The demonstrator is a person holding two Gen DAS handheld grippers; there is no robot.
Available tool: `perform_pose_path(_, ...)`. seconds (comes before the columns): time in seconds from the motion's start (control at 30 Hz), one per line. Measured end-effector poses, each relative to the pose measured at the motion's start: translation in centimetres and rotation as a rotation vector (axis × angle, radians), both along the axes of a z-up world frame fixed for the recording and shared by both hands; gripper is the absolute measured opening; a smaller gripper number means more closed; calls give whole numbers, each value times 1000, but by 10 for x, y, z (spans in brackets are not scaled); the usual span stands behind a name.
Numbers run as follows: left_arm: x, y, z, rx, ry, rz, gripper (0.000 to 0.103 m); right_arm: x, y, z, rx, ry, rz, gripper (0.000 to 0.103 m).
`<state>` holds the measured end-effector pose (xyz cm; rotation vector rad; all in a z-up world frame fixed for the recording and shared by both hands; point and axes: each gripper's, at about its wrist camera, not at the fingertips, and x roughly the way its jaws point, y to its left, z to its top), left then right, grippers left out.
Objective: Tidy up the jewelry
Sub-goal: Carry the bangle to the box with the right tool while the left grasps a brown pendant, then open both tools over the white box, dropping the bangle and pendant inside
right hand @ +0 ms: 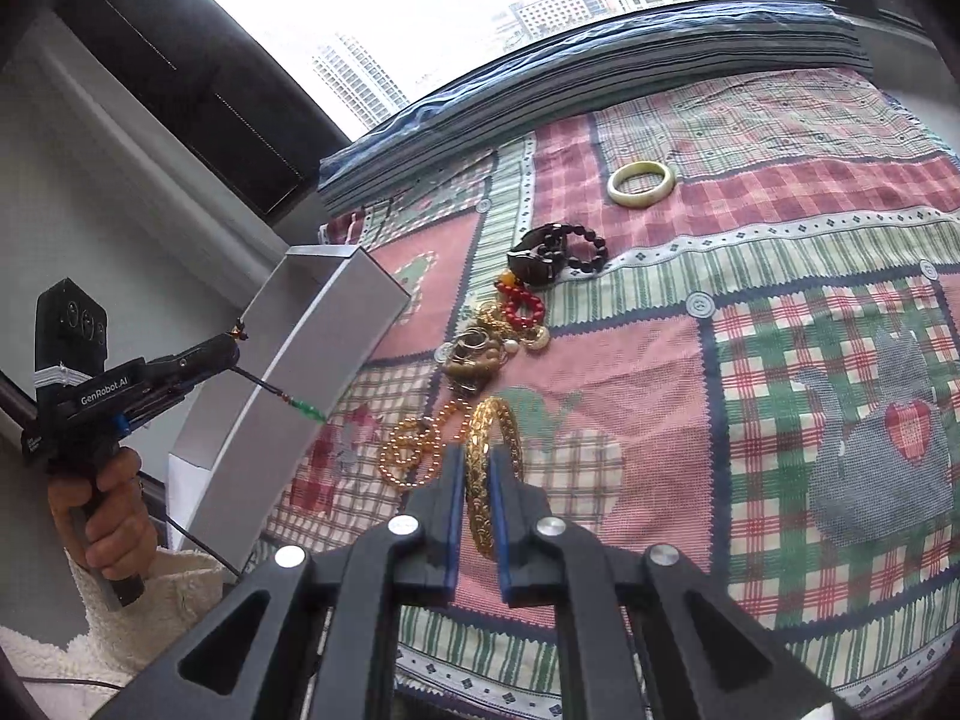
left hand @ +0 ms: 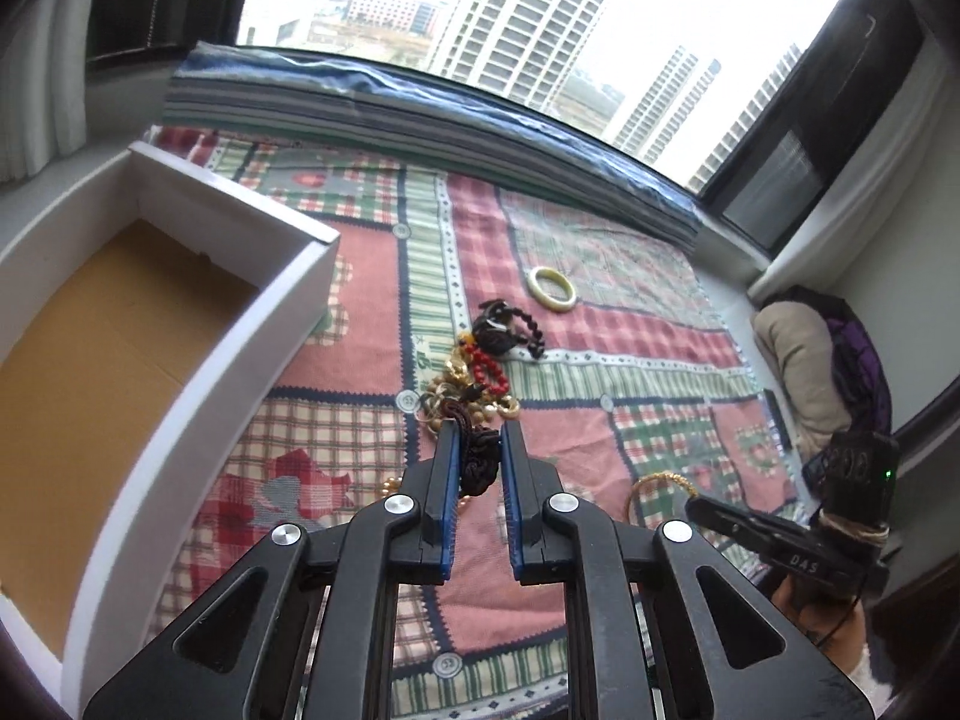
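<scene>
My left gripper (left hand: 478, 429) is shut on a dark brown knotted cord (left hand: 480, 465), lifted above the quilt. In the right wrist view the left gripper (right hand: 231, 345) sits in a person's hand, and the cord's tail with green beads (right hand: 309, 411) dangles in front of the white box (right hand: 288, 396). My right gripper (right hand: 477, 450) is shut on a gold bangle (right hand: 492, 420). On the quilt lie a pale jade bangle (left hand: 552, 288), a dark bead bracelet (left hand: 510, 330), a red bead bracelet (left hand: 489, 372) and a gold bead necklace (right hand: 414, 450).
The open white box (left hand: 240, 198) with a brown cardboard floor stands at the left on a patchwork quilt (left hand: 600, 360). A stack of folded blankets (left hand: 420, 114) lines the window. A cushion and dark clothes (left hand: 804, 360) lie at the far right.
</scene>
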<state>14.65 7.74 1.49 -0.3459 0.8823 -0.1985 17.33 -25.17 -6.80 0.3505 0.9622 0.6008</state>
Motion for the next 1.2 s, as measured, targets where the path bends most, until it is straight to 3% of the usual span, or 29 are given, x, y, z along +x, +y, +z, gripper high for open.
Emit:
perform_pose_path(0.23, -57, 59, 18, 198, -40, 230, 11, 10, 73, 34, 4, -35, 174, 9)
perform_pose_path(0.43, -91, 137, 13, 327, 1, 516, 12, 10, 185, 72, 14, -144, 379, 9)
perform_pose_path(0.57, -103, 176, -7, 369, 52, 646, 12, 9, 272, 84, 21, -190, 507, 9)
perform_pose_path(0.77, -108, 204, -41, 344, 137, 699, 12, 16, 379, 51, -74, -142, 634, 9)
perform_pose_path(0.93, -110, 210, -63, 342, 183, 703, 13, 21, 418, 11, -49, 18, 718, 9)
perform_pose_path(0.97, -110, 210, -65, 351, 191, 700, 17, 20, 423, 5, -65, 31, 734, 9)
perform_pose_path(1.0, -110, 209, -67, 363, 199, 702, 34, 20, 425, 3, -93, 16, 722, 9)
perform_pose_path(1.03, -110, 207, -69, 376, 203, 709, 48, 20, 422, 3, -116, -12, 696, 24)
perform_pose_path(1.07, -112, 204, -68, 390, 192, 716, 71, 20, 419, 4, -139, -37, 673, 52)
perform_pose_path(1.1, -115, 201, -66, 405, 174, 723, 78, 21, 413, 6, -155, -58, 650, 60)
perform_pose_path(1.2, -117, 186, -57, 424, 132, 697, 79, 19, 387, 18, -188, -107, 603, 61)
